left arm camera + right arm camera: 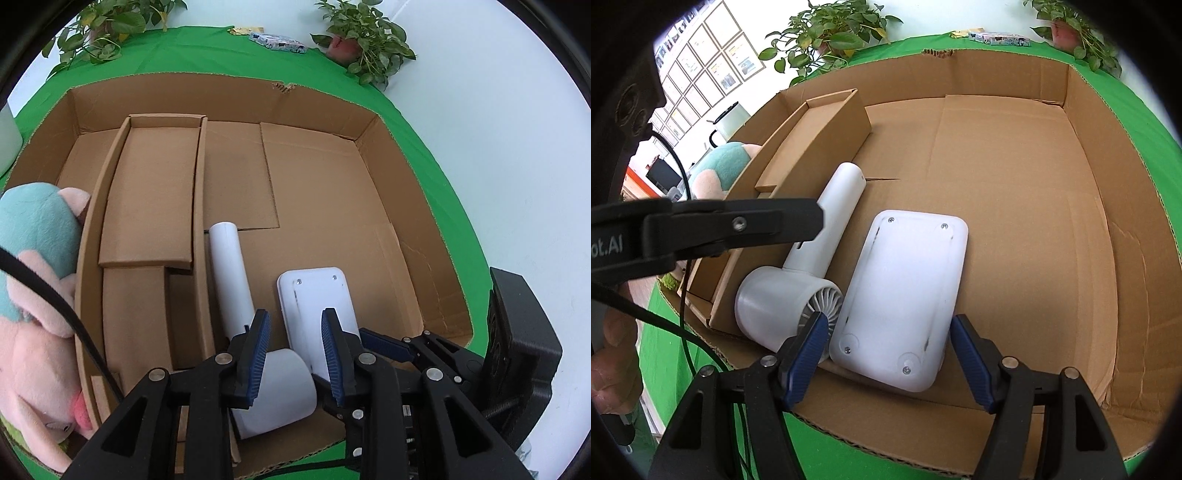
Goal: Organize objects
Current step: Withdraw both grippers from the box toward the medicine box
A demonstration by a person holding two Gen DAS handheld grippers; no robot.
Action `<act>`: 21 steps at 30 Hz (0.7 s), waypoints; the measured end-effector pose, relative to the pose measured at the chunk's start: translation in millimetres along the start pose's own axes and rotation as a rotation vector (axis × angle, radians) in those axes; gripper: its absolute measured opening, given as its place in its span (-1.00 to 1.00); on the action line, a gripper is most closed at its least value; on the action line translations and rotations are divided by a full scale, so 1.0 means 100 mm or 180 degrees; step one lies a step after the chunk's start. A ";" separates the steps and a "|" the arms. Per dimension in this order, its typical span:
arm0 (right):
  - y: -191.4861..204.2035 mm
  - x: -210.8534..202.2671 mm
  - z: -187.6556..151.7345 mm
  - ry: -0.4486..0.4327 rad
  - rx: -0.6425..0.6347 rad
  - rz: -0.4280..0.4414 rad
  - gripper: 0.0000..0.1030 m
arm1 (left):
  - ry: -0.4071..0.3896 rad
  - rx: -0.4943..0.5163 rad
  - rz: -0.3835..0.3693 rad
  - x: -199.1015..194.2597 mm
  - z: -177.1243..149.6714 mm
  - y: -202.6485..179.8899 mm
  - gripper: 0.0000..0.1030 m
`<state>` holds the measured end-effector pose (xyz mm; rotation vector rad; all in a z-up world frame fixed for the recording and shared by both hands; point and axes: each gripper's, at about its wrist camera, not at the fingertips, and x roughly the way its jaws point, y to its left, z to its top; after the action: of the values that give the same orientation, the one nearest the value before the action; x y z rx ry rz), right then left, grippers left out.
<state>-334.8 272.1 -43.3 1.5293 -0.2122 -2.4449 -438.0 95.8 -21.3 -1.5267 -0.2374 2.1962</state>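
Our left hand-held gripper (295, 354) hovers over the hair dryer (798, 273), its jaws a narrow gap apart and closed on nothing. Our right hand-held gripper (886, 350) has its jaws standing wide on either side of the near end of the white device (901, 295), but the pads do not press on it, so we hold nothing there either.

We judge the packing well begun. The hair dryer and the white device lie side by side on the floor of the box (1108, 258), near its front edge, the dryer against the cardboard insert (147, 199) that fills the box's left part. The plush toy (33, 266) sits outside the box's left wall, on the green tabletop (207, 48), and looks yet to be packed. A flat packet (277, 41) lies at the tabletop's far edge, also outside.

Counted: one dryer, one white device, one plush toy, one box, one insert, one packet, two potted plants (365, 44).
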 end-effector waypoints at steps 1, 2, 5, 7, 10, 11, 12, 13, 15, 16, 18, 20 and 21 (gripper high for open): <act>0.01 -0.01 0.00 -0.0020 -0.0005 -0.0021 0.32 | -0.0024 0.0001 0.0029 -0.03 -0.02 0.01 -0.48; 0.01 -0.03 -0.01 -0.0046 -0.0003 -0.0042 0.32 | -0.0048 -0.0002 0.0037 -0.07 -0.05 0.03 -0.48; 0.03 -0.17 -0.05 -0.0229 0.0027 -0.0157 0.33 | -0.0173 -0.0068 -0.0031 -0.23 -0.13 0.06 -0.48; 0.06 -0.31 -0.09 -0.0414 0.0021 -0.0234 0.49 | -0.0375 -0.0022 0.0036 -0.40 -0.21 0.02 -0.28; 0.17 -0.56 -0.19 -0.0728 -0.0100 -0.0366 0.55 | -0.0842 0.0175 0.0173 -0.69 -0.37 -0.11 0.37; 0.22 -0.65 -0.24 -0.0833 -0.0158 -0.0418 0.55 | -0.0941 0.0225 0.0181 -0.75 -0.41 -0.14 0.47; 0.26 -0.72 -0.28 -0.0919 -0.0199 -0.0454 0.55 | -0.1043 0.0273 0.0211 -0.83 -0.47 -0.16 0.55; 0.30 -0.79 -0.32 -0.1014 -0.0231 -0.0490 0.55 | -0.1136 0.0309 0.0282 -0.90 -0.52 -0.18 0.55; 0.38 -0.94 -0.42 -0.1200 -0.0268 -0.0527 0.55 | -0.1268 0.0347 0.0425 -1.00 -0.61 -0.22 0.56; 0.40 -0.98 -0.45 -0.1246 -0.0278 -0.0534 0.55 | -0.1365 0.0353 0.0509 -1.08 -0.68 -0.24 0.56; 0.46 -1.06 -0.51 -0.1310 -0.0285 -0.0587 0.55 | -0.1548 0.0374 0.0626 -1.20 -0.77 -0.27 0.56; 0.47 -1.11 -0.56 -0.1315 -0.0283 -0.0567 0.55 | -0.1793 0.0415 0.0776 -1.40 -0.94 -0.29 0.58; 0.48 -1.10 -0.56 -0.1303 -0.0281 -0.0547 0.55 | -0.1905 0.0436 0.0870 -1.46 -1.05 -0.31 0.68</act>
<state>-231.7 257.9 39.3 1.0359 -0.0450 -2.8417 -292.0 44.9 74.9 -0.8343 -0.0583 2.7808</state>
